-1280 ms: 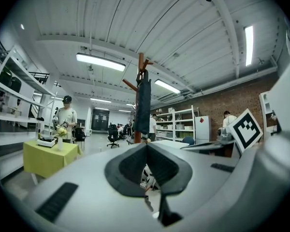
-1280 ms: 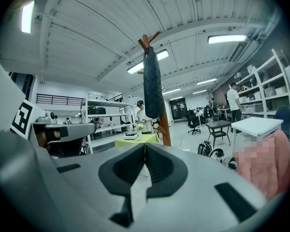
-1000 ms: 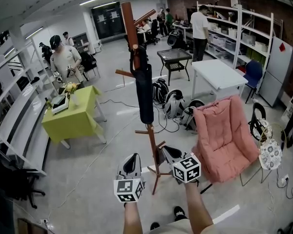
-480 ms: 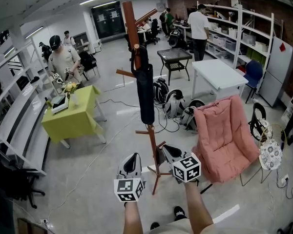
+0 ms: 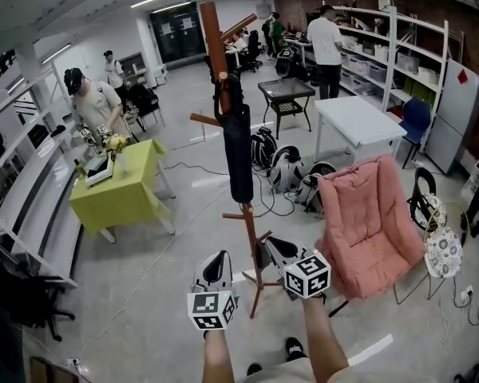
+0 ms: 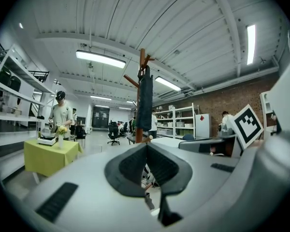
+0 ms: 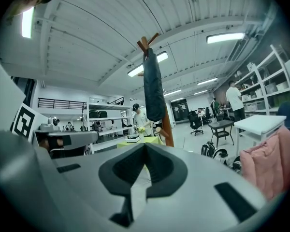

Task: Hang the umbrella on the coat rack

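Hanging high on the wooden coat rack (image 5: 211, 38), the umbrella (image 5: 238, 154) is dark, folded shut and rolled slim. I see its top caught up among the upper pegs and its length dropping straight down along the pole, with the lower end stopping above the bottom set of pegs. Both gripper views show the same thing: umbrella (image 6: 145, 98) upright against the pole on the left side, and umbrella (image 7: 153, 86) likewise on the right. My left gripper (image 5: 215, 268) sits low and well apart from the rack, its jaws clenched pad to pad with nothing between them. The right gripper (image 5: 278, 251) is just beside it, nearer the rack's feet, jaws also pressed together and empty. Further out, a pink chair (image 5: 367, 222) stands to the right and a yellow-green desk (image 5: 124, 190) to the left.
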{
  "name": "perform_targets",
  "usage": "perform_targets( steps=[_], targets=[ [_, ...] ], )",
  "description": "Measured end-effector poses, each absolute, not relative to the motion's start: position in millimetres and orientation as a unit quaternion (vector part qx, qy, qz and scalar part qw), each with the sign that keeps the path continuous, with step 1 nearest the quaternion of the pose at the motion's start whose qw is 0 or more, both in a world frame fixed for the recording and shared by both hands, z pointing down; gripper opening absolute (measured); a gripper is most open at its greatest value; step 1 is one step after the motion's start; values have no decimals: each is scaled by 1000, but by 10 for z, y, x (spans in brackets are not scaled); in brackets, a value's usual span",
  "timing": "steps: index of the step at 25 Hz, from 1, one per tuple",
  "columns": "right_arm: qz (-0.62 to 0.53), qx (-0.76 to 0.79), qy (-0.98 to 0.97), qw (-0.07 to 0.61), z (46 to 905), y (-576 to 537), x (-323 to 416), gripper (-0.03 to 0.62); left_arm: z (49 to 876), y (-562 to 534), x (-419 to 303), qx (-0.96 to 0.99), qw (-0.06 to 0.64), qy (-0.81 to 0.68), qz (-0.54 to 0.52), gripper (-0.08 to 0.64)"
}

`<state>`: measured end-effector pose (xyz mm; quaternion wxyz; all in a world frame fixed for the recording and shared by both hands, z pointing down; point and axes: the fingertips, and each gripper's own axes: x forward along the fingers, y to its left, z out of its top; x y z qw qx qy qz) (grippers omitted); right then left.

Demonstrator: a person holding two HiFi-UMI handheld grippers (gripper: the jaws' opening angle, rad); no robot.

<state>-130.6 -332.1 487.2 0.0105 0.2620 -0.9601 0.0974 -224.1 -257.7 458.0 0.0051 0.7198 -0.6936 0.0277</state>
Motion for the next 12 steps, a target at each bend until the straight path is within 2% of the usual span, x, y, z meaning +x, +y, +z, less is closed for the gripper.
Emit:
perform_targets(
  steps=[12],
  targets=[
    [108,254,-961,-5,4835,-3262,-1246,5,4603,-2530,-2195,713,4,-700,38,6]
  ],
)
